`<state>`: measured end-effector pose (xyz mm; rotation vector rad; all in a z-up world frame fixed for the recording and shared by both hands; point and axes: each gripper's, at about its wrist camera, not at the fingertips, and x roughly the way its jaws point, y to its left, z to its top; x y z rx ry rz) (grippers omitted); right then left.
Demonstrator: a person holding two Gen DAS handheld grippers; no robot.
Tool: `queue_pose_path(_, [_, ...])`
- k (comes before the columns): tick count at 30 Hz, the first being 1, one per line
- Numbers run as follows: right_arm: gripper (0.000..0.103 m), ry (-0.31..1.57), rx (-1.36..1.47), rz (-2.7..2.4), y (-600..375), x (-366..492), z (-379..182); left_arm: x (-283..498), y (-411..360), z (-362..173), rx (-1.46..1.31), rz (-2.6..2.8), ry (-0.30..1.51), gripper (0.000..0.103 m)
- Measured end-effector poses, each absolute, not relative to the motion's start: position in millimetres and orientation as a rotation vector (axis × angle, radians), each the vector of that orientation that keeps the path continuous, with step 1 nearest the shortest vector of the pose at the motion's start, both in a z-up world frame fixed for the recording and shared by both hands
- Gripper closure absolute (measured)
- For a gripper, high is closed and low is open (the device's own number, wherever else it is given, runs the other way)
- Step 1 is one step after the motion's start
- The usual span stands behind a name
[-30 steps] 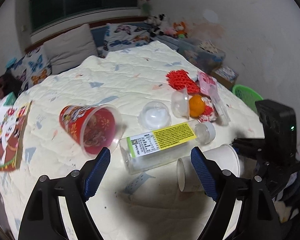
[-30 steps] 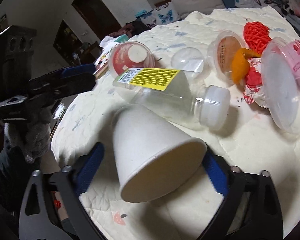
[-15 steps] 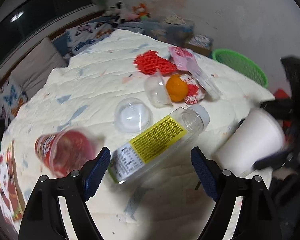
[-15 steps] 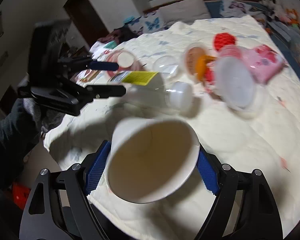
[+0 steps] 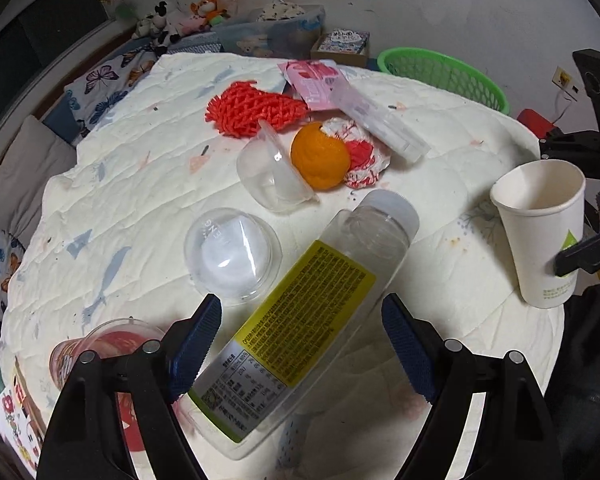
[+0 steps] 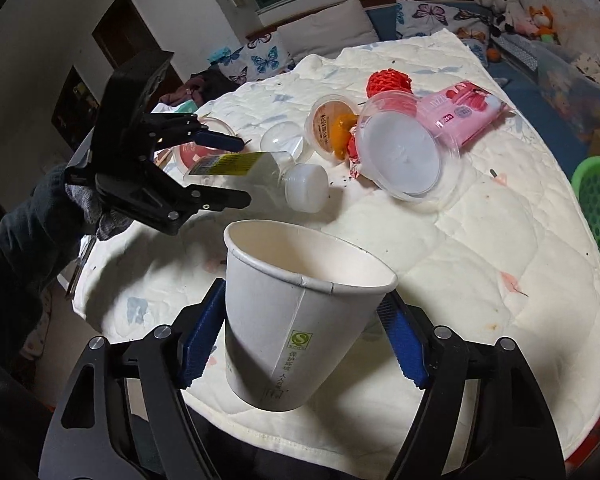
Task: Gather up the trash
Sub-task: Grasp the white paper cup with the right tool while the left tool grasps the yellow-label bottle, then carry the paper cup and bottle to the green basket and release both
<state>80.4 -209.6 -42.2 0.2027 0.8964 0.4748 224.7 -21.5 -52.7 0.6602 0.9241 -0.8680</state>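
My right gripper is shut on a white paper cup and holds it upright above the bed's near edge; the cup also shows at the right of the left wrist view. My left gripper is open, its blue pads either side of a clear plastic bottle with a yellow label that lies on the white quilt. From the right wrist view the left gripper straddles the bottle.
On the quilt lie a clear dome lid, a clear cup, an orange peel, red foam netting, a pink packet, a red printed cup. A green basket stands beyond the bed.
The right gripper has lifted the paper cup off the quilt and turned it upright. The left gripper has moved in around the bottle.
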Motion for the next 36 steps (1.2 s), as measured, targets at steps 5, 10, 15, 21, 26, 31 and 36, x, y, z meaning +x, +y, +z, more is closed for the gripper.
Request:
queue_pose_path(5, [0.029,0.903,0.2,0.467,-206.6,85.7,-43.6,222.4,-24.7,-54.9,0.681,-0.915,0.924,0.033])
queue_pose_path(10, [0.029,0.906,0.212,0.457,-207.1,87.5,-45.1,218.9,-31.3,-58.2,0.702,-0.947,0.935,0.035])
queue_pose_path(15, [0.029,0.901,0.223,0.45,-210.1,85.7,-44.9,217.0,-36.3,-61.4,0.693,-0.935,0.938,0.037])
queue_pose_path(21, [0.029,0.874,0.244,0.44,-218.2,81.2,-39.7,201.4,-41.0,-59.3,0.701,-0.846,0.914,0.048])
queue_pose_path(26, [0.029,0.852,0.266,0.423,-230.3,76.4,-35.7,188.2,-37.1,-50.9,0.576,-0.792,0.942,0.054])
queue_pose_path(31, [0.03,0.824,0.298,0.402,-246.7,72.5,-29.4,175.8,-30.0,-44.7,0.467,-0.763,0.962,0.057])
queue_pose_path(36, [0.031,0.798,0.319,0.373,-264.1,67.7,-25.7,167.6,-22.0,-34.3,0.376,-0.727,0.941,0.057])
